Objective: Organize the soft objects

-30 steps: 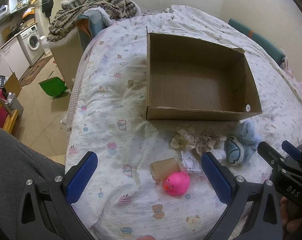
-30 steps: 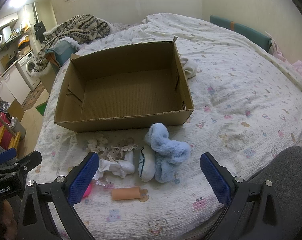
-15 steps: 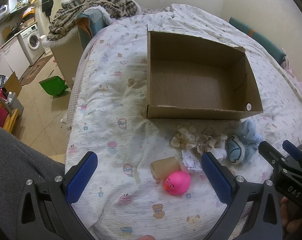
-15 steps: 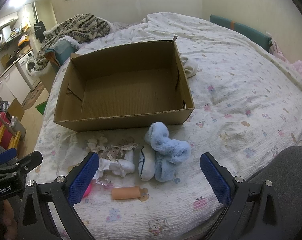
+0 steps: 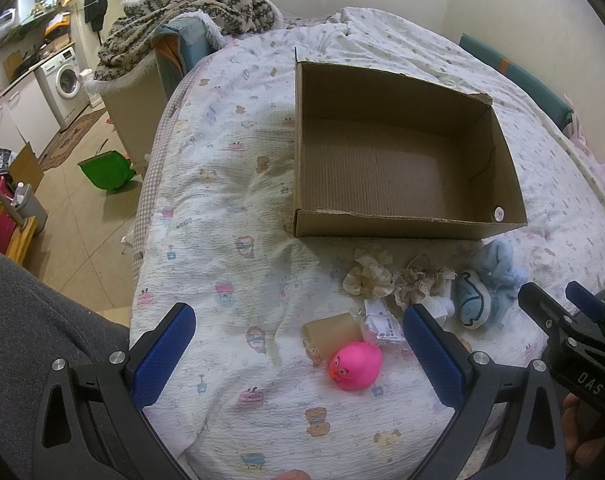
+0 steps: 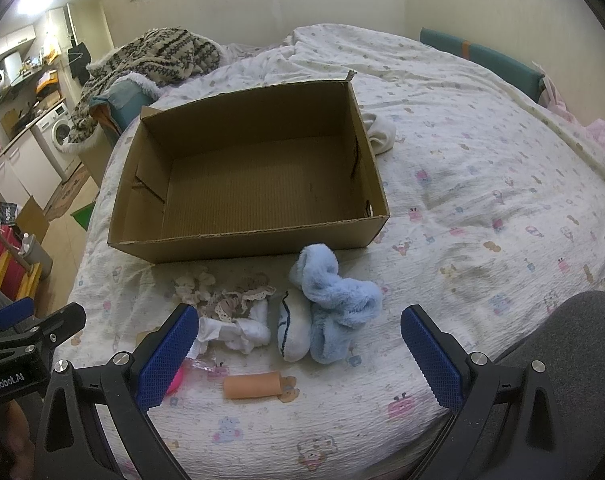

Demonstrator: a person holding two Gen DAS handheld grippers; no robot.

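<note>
Right wrist view has the right tool (image 6: 300, 354) spread wide and empty over the fluffy blue sock (image 6: 336, 300) just in front of the empty cardboard box (image 6: 246, 184) on the bed (image 6: 482, 184), so I'd pinch the thick bunched middle, while the left tool (image 5: 298, 354) hangs wide too.

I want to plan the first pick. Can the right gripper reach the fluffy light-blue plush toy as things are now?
Probably yes. The right gripper is open, and the fluffy light-blue plush toy lies uncovered on the bed just ahead, between its fingers. Only the small white plush touches it on the left.
</note>
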